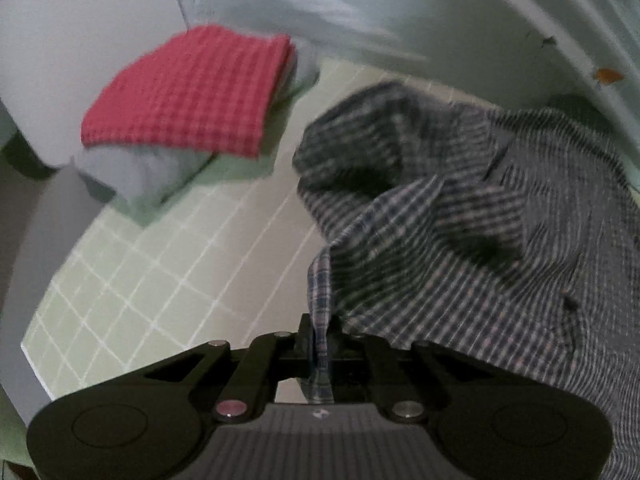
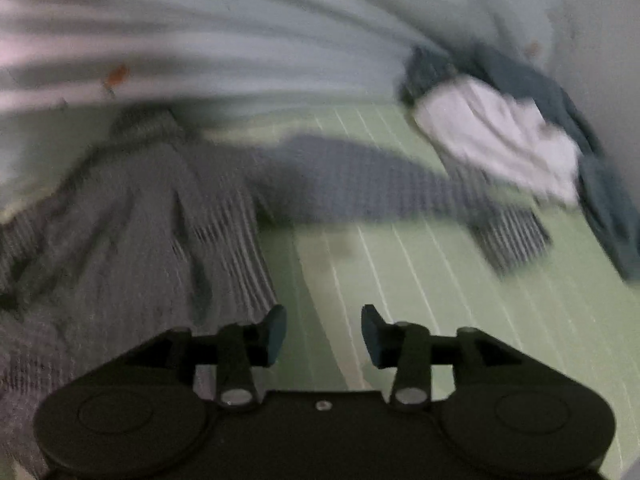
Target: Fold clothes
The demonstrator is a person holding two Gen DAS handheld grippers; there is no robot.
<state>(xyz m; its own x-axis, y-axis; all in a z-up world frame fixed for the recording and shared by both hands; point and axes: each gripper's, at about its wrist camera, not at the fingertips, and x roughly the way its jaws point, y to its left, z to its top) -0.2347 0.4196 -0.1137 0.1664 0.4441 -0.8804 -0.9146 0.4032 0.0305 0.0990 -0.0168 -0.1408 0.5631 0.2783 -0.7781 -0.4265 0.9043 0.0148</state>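
- The left gripper (image 1: 320, 344) is clamped on a narrow edge of the dark checked shirt (image 1: 460, 240); the strip of cloth runs up between its closed fingers (image 1: 306, 340) and hangs lifted off the green grid mat (image 1: 168, 280)
- From that pinch the shirt spreads to the right of the left gripper, bunched in deep folds, with most of it lying on the mat
- Beyond the left gripper, up and to its left, sits a folded stack on the mat: a red checked cloth (image 1: 188, 92) on top of a pale folded garment (image 1: 148, 176)
- A pale wall (image 1: 400, 8) rises behind both the stack and the shirt
- The right gripper (image 2: 324, 338) stands part open over bare green grid mat (image 2: 440, 300), its two fingers (image 2: 276, 332) apart with nothing between them
- In the right wrist view, which is badly blurred, the dark checked shirt (image 2: 132, 240) lies to the left of the right gripper, and one sleeve (image 2: 380, 188) stretches across the mat ahead of it toward the right
- Farther beyond the right gripper, up and to its right, a heap lies near the sleeve's end: a white garment (image 2: 500, 136) resting on a dark blue garment (image 2: 600, 184)
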